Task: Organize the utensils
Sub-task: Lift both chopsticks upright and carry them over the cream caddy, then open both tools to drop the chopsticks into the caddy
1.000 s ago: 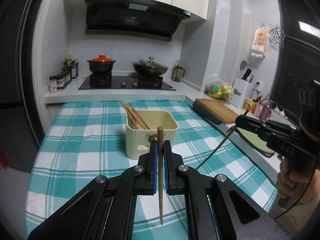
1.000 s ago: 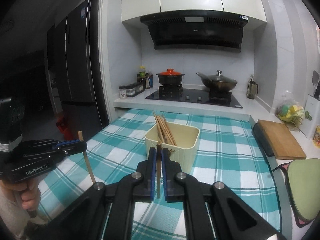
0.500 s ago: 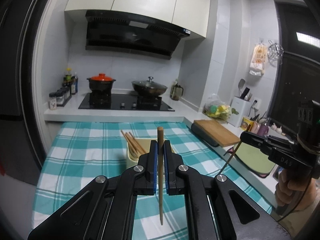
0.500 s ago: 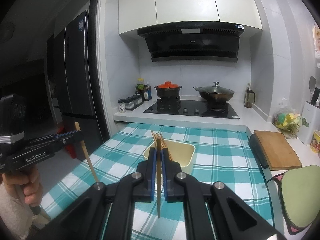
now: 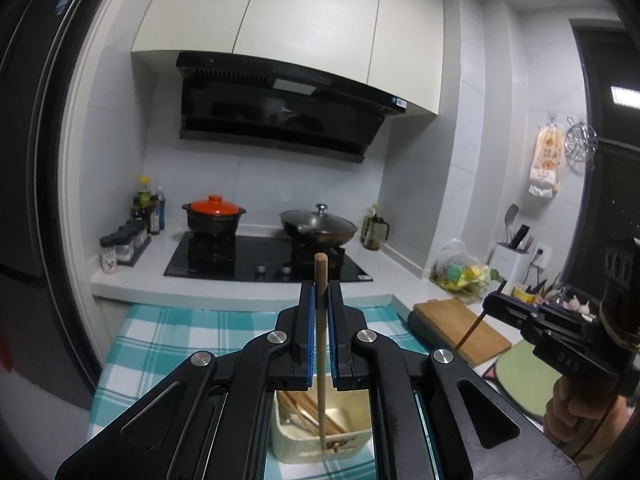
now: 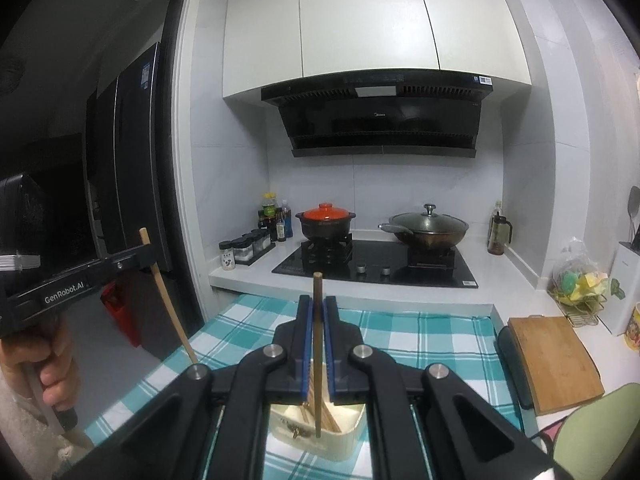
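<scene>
Each tool, left (image 5: 320, 300) and right (image 6: 318, 312), grips one upright chopstick (image 5: 321, 344) above the cream bin (image 5: 352, 440) (more chopsticks inside).

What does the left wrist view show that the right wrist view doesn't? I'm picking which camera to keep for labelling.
Only the left wrist view: the right tongs from the side, clamped on a dark chopstick, and a hanging wire rack.

Only the right wrist view: the left tongs from the side, gripping a pale chopstick, plus the dark fridge.

Both: a chopstick upright in that view's own tongs, the cream holder with chopsticks below, the checked cloth, the orange-lidded pot, the wok and the cutting board.
</scene>
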`<state>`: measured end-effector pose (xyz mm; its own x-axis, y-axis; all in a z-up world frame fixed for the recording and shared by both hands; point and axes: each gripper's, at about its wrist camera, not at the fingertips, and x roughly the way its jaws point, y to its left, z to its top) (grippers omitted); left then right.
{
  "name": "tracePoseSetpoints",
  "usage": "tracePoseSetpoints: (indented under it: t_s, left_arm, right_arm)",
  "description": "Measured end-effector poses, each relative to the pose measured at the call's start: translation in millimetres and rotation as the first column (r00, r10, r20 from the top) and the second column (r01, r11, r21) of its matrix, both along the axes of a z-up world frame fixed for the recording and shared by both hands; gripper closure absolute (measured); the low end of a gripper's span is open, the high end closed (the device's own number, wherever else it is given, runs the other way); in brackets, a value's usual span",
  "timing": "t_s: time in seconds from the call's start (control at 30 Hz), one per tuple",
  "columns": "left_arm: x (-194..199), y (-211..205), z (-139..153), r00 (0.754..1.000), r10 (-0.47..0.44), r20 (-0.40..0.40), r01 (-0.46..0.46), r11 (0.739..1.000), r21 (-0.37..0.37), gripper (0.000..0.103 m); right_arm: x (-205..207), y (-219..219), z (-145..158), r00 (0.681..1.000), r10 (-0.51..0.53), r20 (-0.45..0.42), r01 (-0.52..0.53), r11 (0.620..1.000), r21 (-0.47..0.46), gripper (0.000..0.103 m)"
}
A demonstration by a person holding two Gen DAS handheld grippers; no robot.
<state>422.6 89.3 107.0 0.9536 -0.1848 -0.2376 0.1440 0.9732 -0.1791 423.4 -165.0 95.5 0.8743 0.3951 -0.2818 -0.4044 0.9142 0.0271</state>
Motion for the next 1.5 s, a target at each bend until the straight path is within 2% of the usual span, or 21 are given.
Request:
tracePoseSetpoints:
  t_s: [0.17,0.37,0.53,0.67,0.73,0.77,0.8,0.83,0.87,0.9,0.93,1.0,1.07,1.13,1.2,1.3,1.43,1.5]
  left_arm:
    - [48,-11,-14,1.0,0.018,-0.023,-0.018,1.0,0.018,0.099]
    - [96,-24,-63,0.993,0.012,-0.117,-0.009,1.0,0.026,0.099]
    - [133,-30,-115,0.967,0.007,-0.256,0.002,0.999,0.034,0.099]
    - [156,-30,-145,0.937,0.026,-0.348,-0.012,0.999,0.044,0.098]
    - [161,-25,-151,0.927,0.04,-0.374,-0.026,0.999,0.043,0.086]
    - [160,-21,-151,0.926,0.046,-0.375,-0.035,0.999,0.037,0.07]
    - [156,-15,-148,0.929,0.059,-0.366,-0.051,0.998,0.032,0.052]
    - [150,-10,-143,0.935,0.074,-0.347,-0.068,0.997,0.031,0.044]
    - [144,-6,-138,0.942,0.085,-0.326,-0.078,0.996,0.037,0.035]
    - [136,-2,-133,0.947,0.096,-0.305,-0.084,0.995,0.052,0.03]
    - [126,-1,-126,0.952,0.111,-0.285,-0.092,0.993,0.078,0.027]
    - [106,0,-116,0.96,0.141,-0.244,-0.112,0.985,0.129,0.012]
    - [81,-2,-107,0.964,0.178,-0.197,-0.143,0.974,0.178,0.002]
    - [53,-9,-101,0.967,0.198,-0.16,-0.16,0.961,0.226,0.001]
    - [29,-16,-97,0.966,0.215,-0.145,-0.174,0.951,0.256,0.0]
    - [-11,-28,-93,0.961,0.247,-0.123,-0.203,0.935,0.29,0.0]
    - [-55,-40,-94,0.95,0.27,-0.158,-0.219,0.934,0.281,0.0]
    - [-74,-43,-97,0.943,0.287,-0.167,-0.238,0.935,0.264,0.0]
  right_arm:
    - [42,13,-7,1.0,0.0,-0.01,0.0,1.0,-0.017,0.098]
    - [80,29,-40,0.998,0.022,-0.053,-0.027,0.995,-0.098,0.098]
    - [120,38,-83,0.981,0.027,-0.194,-0.055,0.988,-0.142,0.098]
    - [158,44,-121,0.941,0.036,-0.338,-0.084,0.988,-0.129,0.097]
    - [176,44,-135,0.913,0.049,-0.406,-0.09,0.993,-0.082,0.096]
    - [183,43,-139,0.907,0.051,-0.419,-0.081,0.995,-0.055,0.095]
    - [188,41,-140,0.905,0.054,-0.423,-0.073,0.997,-0.031,0.09]
    - [189,38,-141,0.906,0.052,-0.421,-0.063,0.998,-0.013,0.084]
    - [190,34,-138,0.91,0.046,-0.411,-0.045,0.999,0.012,0.073]
    - [188,30,-134,0.918,0.043,-0.395,-0.031,0.999,0.036,0.059]
    - [183,26,-130,0.926,0.039,-0.375,-0.022,0.998,0.051,0.055]
    - [169,22,-119,0.944,0.022,-0.328,-0.009,0.999,0.042,0.054]
    - [154,21,-107,0.96,0.012,-0.28,-0.005,1.0,0.024,0.054]
    - [134,17,-95,0.974,0.001,-0.226,0.003,1.0,0.018,0.05]
    - [108,13,-85,0.985,-0.011,-0.173,0.015,1.0,0.019,0.036]
    - [59,8,-71,0.996,-0.03,-0.089,0.032,0.999,0.017,0.02]
    - [-6,5,-61,0.998,-0.054,-0.012,0.054,0.998,0.015,0.01]
    - [-33,3,-62,0.997,-0.073,0.001,0.073,0.997,0.008,0.0]
